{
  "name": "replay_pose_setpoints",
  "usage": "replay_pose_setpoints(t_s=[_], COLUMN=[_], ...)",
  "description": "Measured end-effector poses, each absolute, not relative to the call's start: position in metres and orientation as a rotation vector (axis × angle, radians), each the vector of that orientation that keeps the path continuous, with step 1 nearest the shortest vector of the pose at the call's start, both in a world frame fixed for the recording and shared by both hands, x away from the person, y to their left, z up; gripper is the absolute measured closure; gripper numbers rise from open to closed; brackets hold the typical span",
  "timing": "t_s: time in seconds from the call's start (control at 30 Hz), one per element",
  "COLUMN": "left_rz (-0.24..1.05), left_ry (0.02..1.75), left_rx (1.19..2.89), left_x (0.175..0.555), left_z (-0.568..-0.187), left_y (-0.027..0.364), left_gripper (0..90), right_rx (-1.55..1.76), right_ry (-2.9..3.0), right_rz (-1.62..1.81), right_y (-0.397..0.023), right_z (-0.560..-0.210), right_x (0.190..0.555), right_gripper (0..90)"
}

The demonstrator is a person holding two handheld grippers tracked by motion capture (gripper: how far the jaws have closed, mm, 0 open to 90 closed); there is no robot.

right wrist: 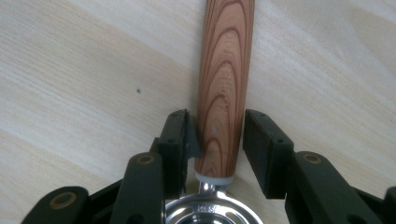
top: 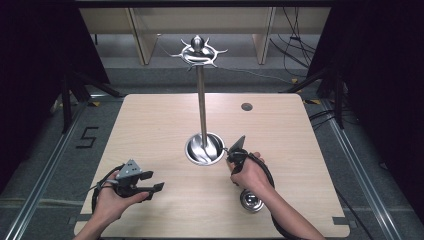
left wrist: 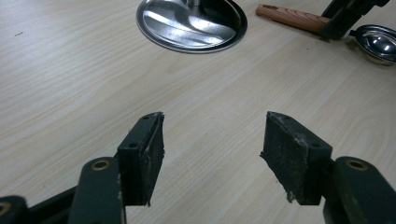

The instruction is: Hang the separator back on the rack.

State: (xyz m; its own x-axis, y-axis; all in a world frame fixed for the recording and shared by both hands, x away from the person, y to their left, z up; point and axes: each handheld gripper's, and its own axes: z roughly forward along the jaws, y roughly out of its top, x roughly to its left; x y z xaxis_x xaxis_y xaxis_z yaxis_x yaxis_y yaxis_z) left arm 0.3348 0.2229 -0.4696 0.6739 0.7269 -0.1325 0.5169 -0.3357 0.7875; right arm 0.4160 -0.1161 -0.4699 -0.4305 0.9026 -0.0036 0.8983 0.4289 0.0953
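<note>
Ladle: a ladle (right wrist: 224,93) with a wood-grain handle and a steel bowl lies flat on the wooden table (top: 150,130); in the right gripper view the handle runs up and away between the jaws, the bowl at the bottom edge; in the high view the bowl sits near the table's front edge, right of centre
Right gripper (right wrist: 219,144): jaws on either side of the handle just above its grey collar; the left pad touches the wood, the right pad shows a thin gap; whether the handle is clamped I cannot tell; the ladle rests on the table
Left gripper (left wrist: 212,154): jaws wide apart with bare tabletop between them; held low over the table's front left
Stand: a steel hanging stand (top: 202,107) rises from a round dished base at the table's middle, its hooked crown at the top; the base lies just beside the right gripper and the handle's far end, between the two grippers
Other things: a dark round grommet (top: 246,106) in the table's far right part, well apart; cables on the floor beyond
</note>
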Motion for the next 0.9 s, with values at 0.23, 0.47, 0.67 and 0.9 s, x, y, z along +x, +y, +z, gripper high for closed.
replay_pose_setpoints(t_s=[0.23,0.47,0.67,0.9], left_rz=[0.306,0.324,0.323,0.328], left_ry=[0.960,0.953,0.955,0.959], left_rx=[2.020,2.036,2.035,2.036], left_x=[0.335,0.335,0.335,0.335], left_z=[-0.470,-0.470,-0.470,-0.470], left_y=[0.223,0.224,0.224,0.224], left_gripper=[37.6,37.7,37.4,37.2], right_rx=[1.630,1.628,1.622,1.600], right_ry=[2.625,2.656,2.652,2.668], right_rz=[0.090,0.093,0.128,0.234], right_y=[-0.120,-0.122,-0.124,-0.130], right_z=[-0.472,-0.474,-0.474,-0.473], right_x=[0.414,0.415,0.414,0.409], right_gripper=[61.7,67.9,69.1,69.4])
